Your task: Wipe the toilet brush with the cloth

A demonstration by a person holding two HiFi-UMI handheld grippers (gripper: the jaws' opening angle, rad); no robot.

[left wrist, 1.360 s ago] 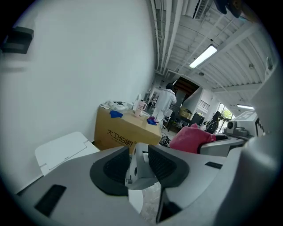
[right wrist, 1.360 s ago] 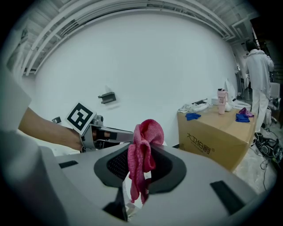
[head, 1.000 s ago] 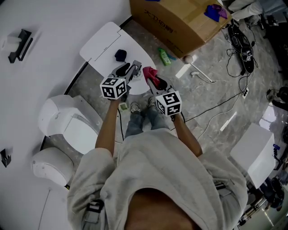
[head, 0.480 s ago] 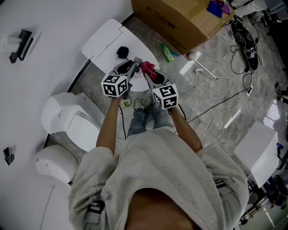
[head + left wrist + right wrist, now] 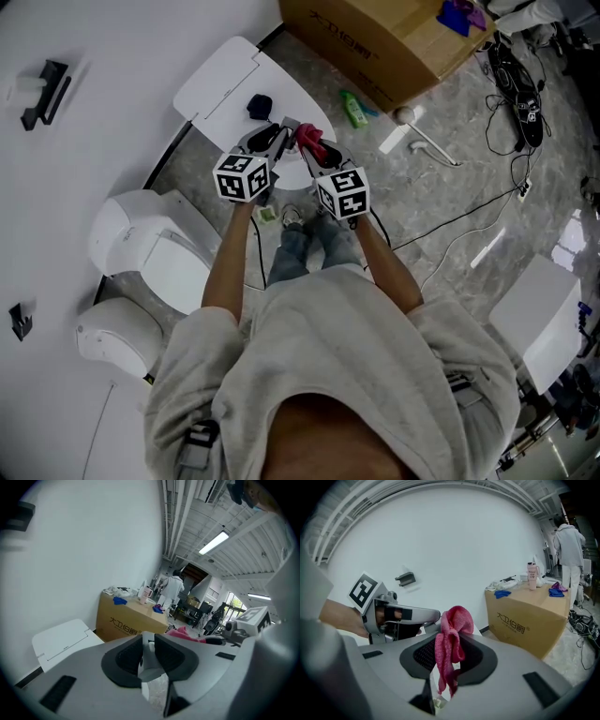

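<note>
In the head view both grippers are held side by side above a low white table (image 5: 220, 75). My left gripper (image 5: 275, 141) is shut on a pale grey-white handle (image 5: 149, 660), which looks like the toilet brush's; the brush head is hidden. My right gripper (image 5: 314, 157) is shut on a pink cloth (image 5: 451, 641) that bunches above the pads and hangs down between them. In the head view the cloth (image 5: 312, 142) sits just right of the left gripper's tips. The right gripper view shows the left gripper (image 5: 396, 615) close by on the left.
A white toilet (image 5: 150, 253) stands at the left by the wall. A large cardboard box (image 5: 375, 37) is at the back, with a green bottle (image 5: 353, 110) and a white long-handled thing (image 5: 420, 141) on the floor. A dark object (image 5: 259, 106) lies on the table. Cables (image 5: 450, 225) cross the floor.
My right gripper has come down and in toward the left gripper, bringing the pink cloth with it. The left gripper's jaws look narrower than a second ago; that hand has stayed put.
</note>
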